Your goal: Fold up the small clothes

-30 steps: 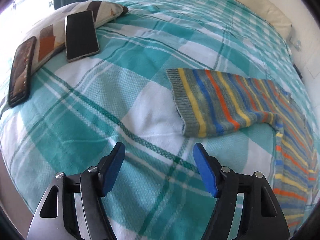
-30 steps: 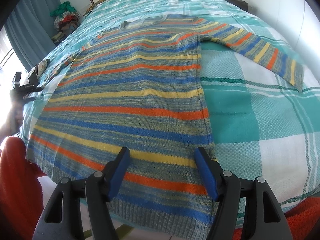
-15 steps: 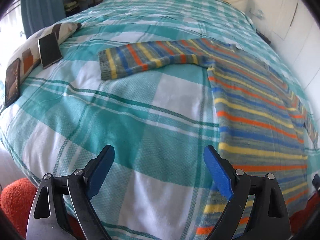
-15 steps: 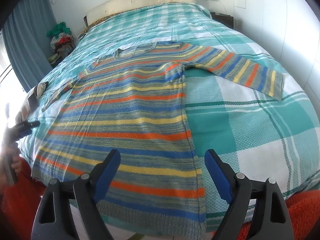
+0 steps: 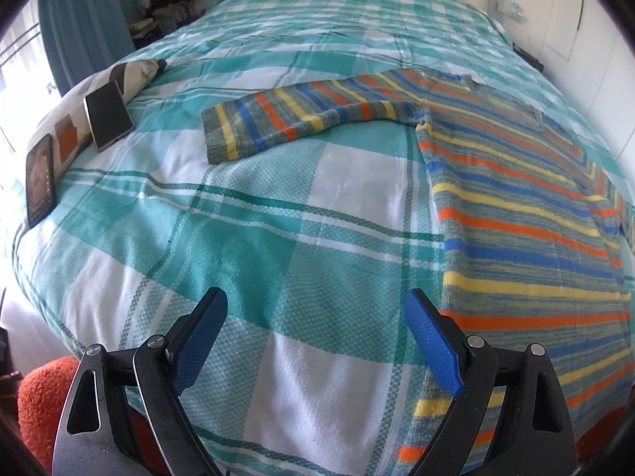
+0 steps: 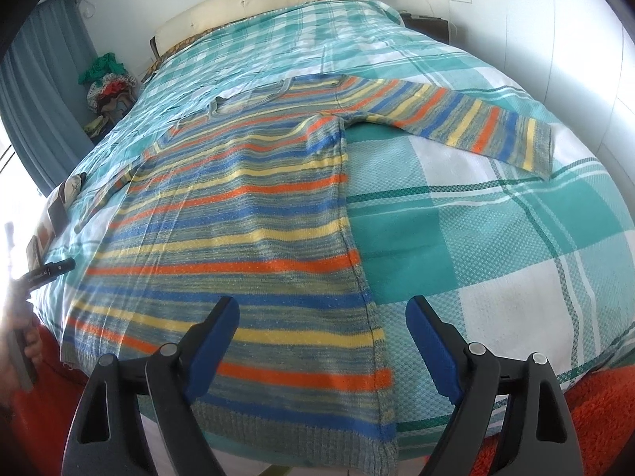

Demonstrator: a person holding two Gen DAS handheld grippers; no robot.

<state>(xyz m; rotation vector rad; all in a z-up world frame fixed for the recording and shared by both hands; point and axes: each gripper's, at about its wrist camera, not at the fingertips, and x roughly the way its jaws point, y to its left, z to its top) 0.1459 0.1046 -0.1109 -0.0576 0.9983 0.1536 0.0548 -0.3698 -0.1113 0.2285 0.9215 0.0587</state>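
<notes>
Plaid bedspread [image 5: 278,238] carries the striped sweater [image 6: 246,214] flat, collar far, hem toward me; my right gripper [image 6: 323,341], jaws wide and empty, straddles its hem-side seam, while my left gripper [image 5: 315,337], equally wide, hangs beside it.

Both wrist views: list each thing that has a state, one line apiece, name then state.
striped sweater: spread flat on the bed, unfolded, both sleeves stretched out sideways.
left gripper: open, nothing between its pads, over bare bedspread beside the sweater.
right gripper: open, nothing gripped, above the sweater's hem corner.
two phones: lying face up on the patterned pillow, screens dark.
plaid bedspread: smooth, covering the bed.
</notes>
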